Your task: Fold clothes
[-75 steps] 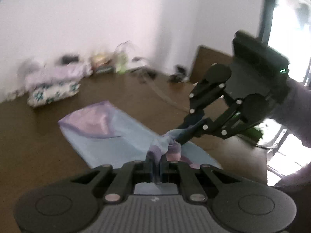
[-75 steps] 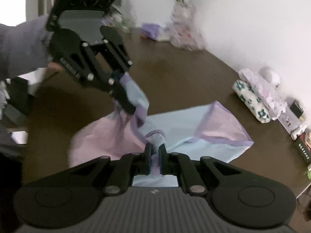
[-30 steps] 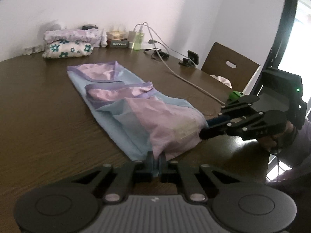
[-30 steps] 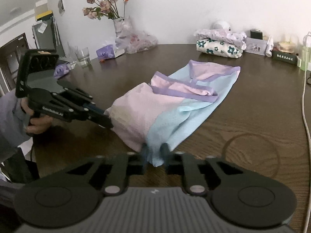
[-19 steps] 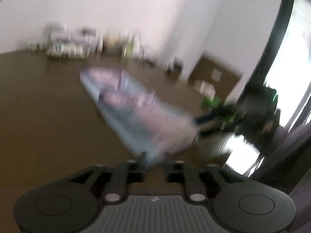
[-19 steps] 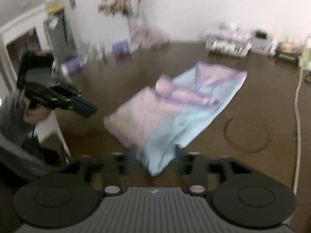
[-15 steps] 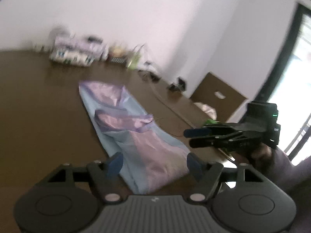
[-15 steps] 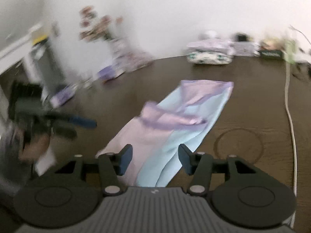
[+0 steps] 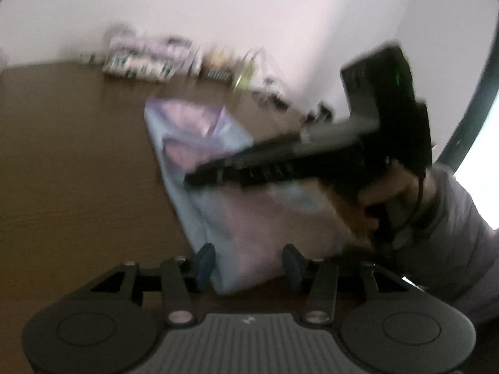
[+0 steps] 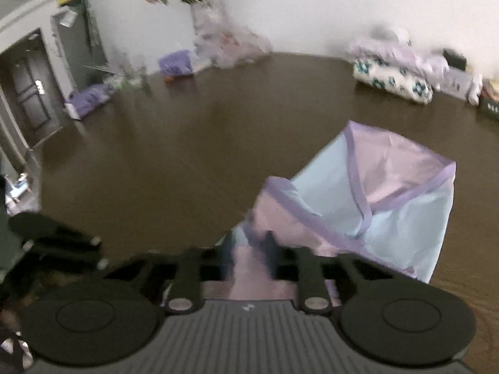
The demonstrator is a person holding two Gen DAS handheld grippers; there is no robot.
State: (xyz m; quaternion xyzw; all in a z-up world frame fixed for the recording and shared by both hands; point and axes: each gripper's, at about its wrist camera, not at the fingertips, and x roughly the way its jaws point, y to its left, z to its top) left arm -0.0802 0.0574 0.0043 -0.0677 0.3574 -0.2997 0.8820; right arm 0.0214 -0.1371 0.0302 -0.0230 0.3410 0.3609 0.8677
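My left gripper (image 9: 248,263) hangs spread over the near end of the garment (image 9: 218,187); my right gripper (image 10: 249,257) reaches across its middle, jaws apparently closing on a pink fold, though blur hides it. Folded lengthwise on the table (image 10: 187,155), the crosswise folds remain

I counted one garment (image 10: 402,205) on the tabletop (image 10: 187,155), two folded bundles (image 10: 393,71) at its far edge, one vase (image 10: 202,15).
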